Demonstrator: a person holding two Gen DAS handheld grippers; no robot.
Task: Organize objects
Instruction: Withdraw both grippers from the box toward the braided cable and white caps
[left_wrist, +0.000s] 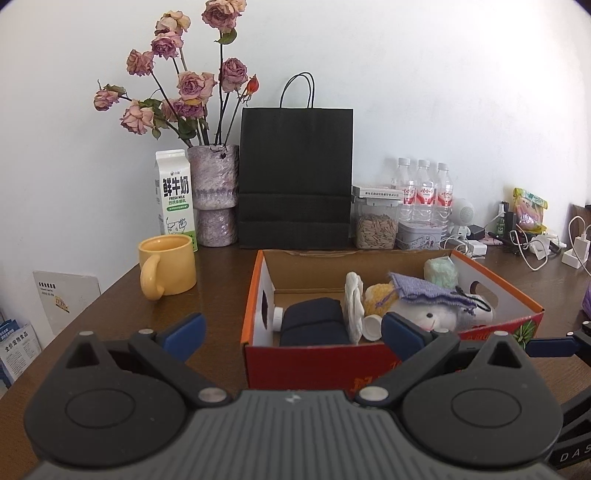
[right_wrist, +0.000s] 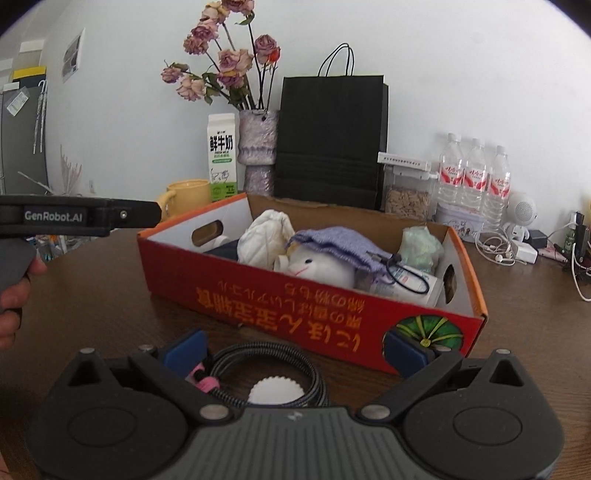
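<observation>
A red cardboard box (left_wrist: 314, 365) stands on the brown table, holding a dark folded cloth (left_wrist: 314, 325), a white plush toy (left_wrist: 432, 317), a purple knitted pouch (left_wrist: 424, 291) and other soft items. My left gripper (left_wrist: 293, 332) hovers open just before the box's near wall. In the right wrist view the box (right_wrist: 295, 302) lies ahead. My right gripper (right_wrist: 295, 352) is open, low over a coiled braided cable (right_wrist: 317, 380) with a pink connector (right_wrist: 205, 380) and a white scalloped disc (right_wrist: 275, 391). The cable sits between its fingers, untouched. A hand holds the left gripper (right_wrist: 147, 218) at the far left.
Behind the box stand a yellow mug (left_wrist: 168, 271), a milk carton (left_wrist: 175, 199), a vase of dried roses (left_wrist: 214, 195), a black paper bag (left_wrist: 295, 181), a seed jar (left_wrist: 376, 225) and three water bottles (left_wrist: 424, 192). Chargers and white cords (left_wrist: 535, 251) clutter the back right.
</observation>
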